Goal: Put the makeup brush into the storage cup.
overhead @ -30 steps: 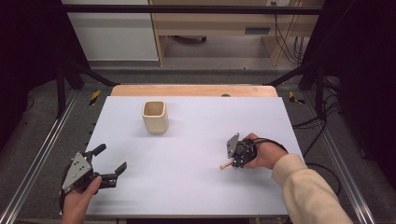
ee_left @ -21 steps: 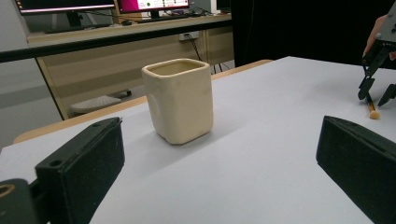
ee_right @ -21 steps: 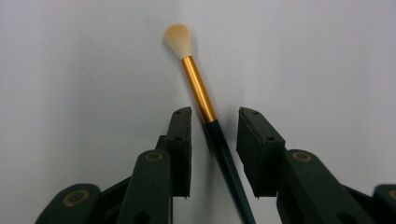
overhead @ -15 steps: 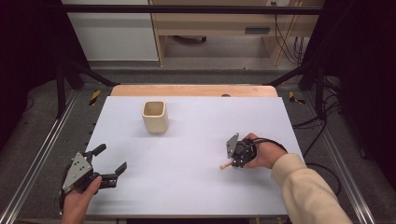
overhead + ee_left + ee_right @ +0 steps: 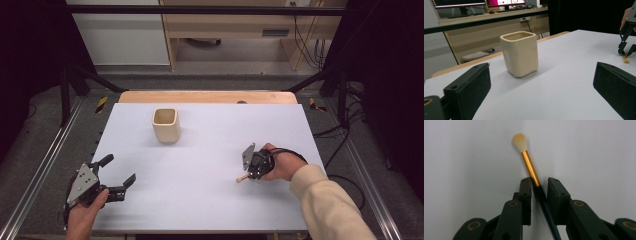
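Paintbrush with a dark handle, gold ferrule and pale round tuft (image 5: 530, 167) lies flat on the white table top (image 5: 200, 165) at the right side, between the jaws of the right gripper (image 5: 248, 172). Its long axis runs along that gripper's own line, tuft pointing away from the hand and toward the near left in the high view. The jaws have just been closing around the handle; one pad touches it, while a slim gap shows at the other, so I judge the grip as not yet firm.

Well apart, to the far left of the brush, stands a cream, squarish ceramic cup (image 5: 166, 124), upright and open at the top. If the brush is meant for it, the right hand is the one to carry it there.

At the near left corner the left gripper (image 5: 119, 181) hovers with jaws spread wide and nothing between them, aimed toward the cup.

Beyond the table's wooden far edge are a grey floor, pale cabinets and, in the left gripper view, desks with lit monitors.
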The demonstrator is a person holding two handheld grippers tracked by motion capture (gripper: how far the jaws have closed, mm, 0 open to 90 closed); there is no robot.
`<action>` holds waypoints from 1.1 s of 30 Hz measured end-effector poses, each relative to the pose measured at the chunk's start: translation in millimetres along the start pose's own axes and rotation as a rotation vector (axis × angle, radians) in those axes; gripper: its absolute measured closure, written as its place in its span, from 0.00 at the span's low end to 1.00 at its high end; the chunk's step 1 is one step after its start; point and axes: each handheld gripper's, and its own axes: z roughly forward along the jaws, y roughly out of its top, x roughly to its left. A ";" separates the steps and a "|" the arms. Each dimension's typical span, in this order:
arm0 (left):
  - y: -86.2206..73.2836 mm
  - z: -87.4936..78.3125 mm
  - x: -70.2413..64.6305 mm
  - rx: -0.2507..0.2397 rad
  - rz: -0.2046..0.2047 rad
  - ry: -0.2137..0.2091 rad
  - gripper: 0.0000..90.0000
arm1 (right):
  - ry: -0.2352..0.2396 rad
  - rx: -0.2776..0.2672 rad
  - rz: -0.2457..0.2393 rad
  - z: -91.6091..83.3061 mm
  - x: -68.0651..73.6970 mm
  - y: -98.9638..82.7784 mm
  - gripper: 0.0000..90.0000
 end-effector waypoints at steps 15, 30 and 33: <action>0.0 -0.3 0.3 0.000 -0.002 0.001 0.01 | 0.017 0.015 0.090 -1.4 -0.1 -1.1 0.93; 0.1 0.3 -0.5 0.004 0.003 -0.002 0.01 | -0.034 -0.052 0.204 -23.8 -2.2 -11.9 0.93; -0.1 0.6 -0.8 0.005 0.002 -0.002 0.01 | -0.041 -0.056 0.211 -28.2 -2.9 -13.4 0.93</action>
